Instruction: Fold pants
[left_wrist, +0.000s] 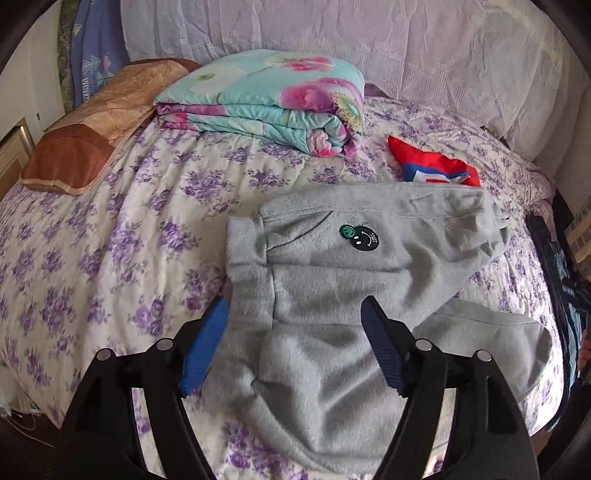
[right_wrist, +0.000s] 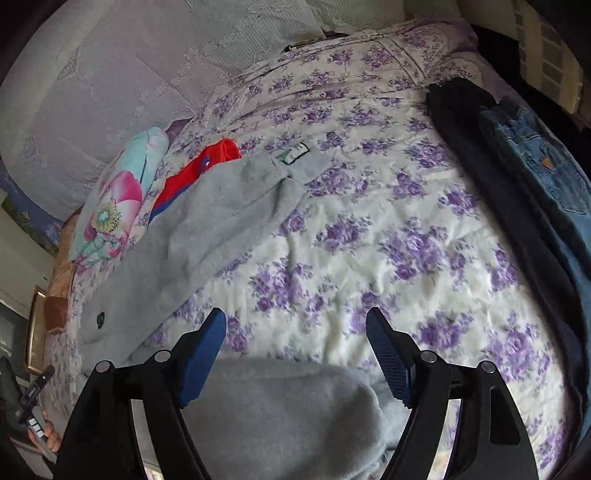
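Note:
Grey fleece pants lie folded over on the flowered bedspread, a small round smiley patch facing up. My left gripper hovers above their near part, blue pads wide apart, nothing pinched between them. In the right wrist view the same pants stretch away to the left, and one grey fold lies below my right gripper. That gripper stands open too, clear of the cloth.
A folded floral quilt and a brown pillow sit at the back of the bed. A red and blue garment lies behind the pants. Dark clothes and blue jeans lie along the bed's right side.

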